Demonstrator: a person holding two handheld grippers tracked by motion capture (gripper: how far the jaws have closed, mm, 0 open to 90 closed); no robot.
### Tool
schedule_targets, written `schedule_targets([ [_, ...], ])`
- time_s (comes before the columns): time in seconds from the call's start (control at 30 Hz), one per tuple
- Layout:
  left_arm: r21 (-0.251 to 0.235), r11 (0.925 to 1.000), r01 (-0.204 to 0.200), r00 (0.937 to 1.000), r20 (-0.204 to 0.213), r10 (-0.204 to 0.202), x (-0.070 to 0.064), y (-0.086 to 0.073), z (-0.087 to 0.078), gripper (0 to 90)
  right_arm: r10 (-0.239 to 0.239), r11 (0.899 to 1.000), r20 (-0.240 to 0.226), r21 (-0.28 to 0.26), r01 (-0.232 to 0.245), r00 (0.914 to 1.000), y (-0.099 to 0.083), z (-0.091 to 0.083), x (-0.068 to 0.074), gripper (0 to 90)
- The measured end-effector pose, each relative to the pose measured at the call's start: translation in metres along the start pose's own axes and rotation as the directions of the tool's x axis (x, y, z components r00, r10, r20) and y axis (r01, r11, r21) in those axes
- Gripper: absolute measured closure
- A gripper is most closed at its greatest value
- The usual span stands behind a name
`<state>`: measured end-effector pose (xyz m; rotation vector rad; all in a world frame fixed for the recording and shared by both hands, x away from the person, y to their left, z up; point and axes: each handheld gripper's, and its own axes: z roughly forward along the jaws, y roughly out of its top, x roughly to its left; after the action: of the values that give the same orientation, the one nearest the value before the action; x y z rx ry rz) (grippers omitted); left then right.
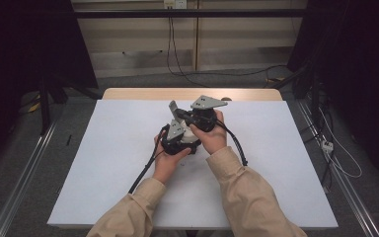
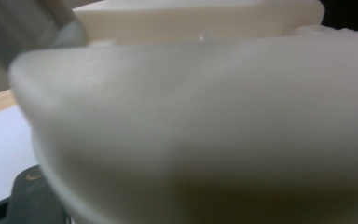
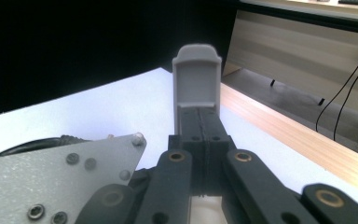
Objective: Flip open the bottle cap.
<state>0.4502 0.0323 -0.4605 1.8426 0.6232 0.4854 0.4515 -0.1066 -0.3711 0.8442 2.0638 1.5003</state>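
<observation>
Two hands hold both grippers close together at the middle of the white table top (image 1: 113,168). My right gripper (image 1: 173,109) points far-left; in the right gripper view its black jaws meet and the grey pads (image 3: 198,86) press flat together with nothing between them. My left gripper (image 1: 179,137) sits just below and left of it, its front end tucked under the right gripper's body. A blurred cream surface (image 2: 205,130) lies very close in front of the left gripper's camera and hides its jaws. The left gripper's grey plate (image 3: 60,186) shows at the lower left of the right gripper view.
The white sheet covers a wooden table whose far edge (image 1: 143,93) shows bare. Black cables (image 1: 145,170) trail from the grippers toward the near side. Metal rails (image 1: 24,173) run along the floor on both sides, and loose cables (image 1: 340,158) lie at the right.
</observation>
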Motion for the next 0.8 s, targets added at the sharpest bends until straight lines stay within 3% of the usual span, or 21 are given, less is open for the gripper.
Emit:
schedule_targets([
  [0.17, -0.002, 0.9998, 0.019, 0.9998, 0.002, -0.019, 0.0, 0.0, 0.0, 18.6, -0.004, 1.0, -0.005, 0.012, 0.004, 1.0, -0.001, 0.004, 0.0, 90.0],
  [0.8, 0.003, 0.9999, 0.015, 0.9999, -0.005, -0.015, 0.0, 0.0, 0.0, 18.6, -0.005, 1.0, -0.009, 0.024, 0.006, 0.9999, -0.001, 0.011, -0.007, 90.0],
])
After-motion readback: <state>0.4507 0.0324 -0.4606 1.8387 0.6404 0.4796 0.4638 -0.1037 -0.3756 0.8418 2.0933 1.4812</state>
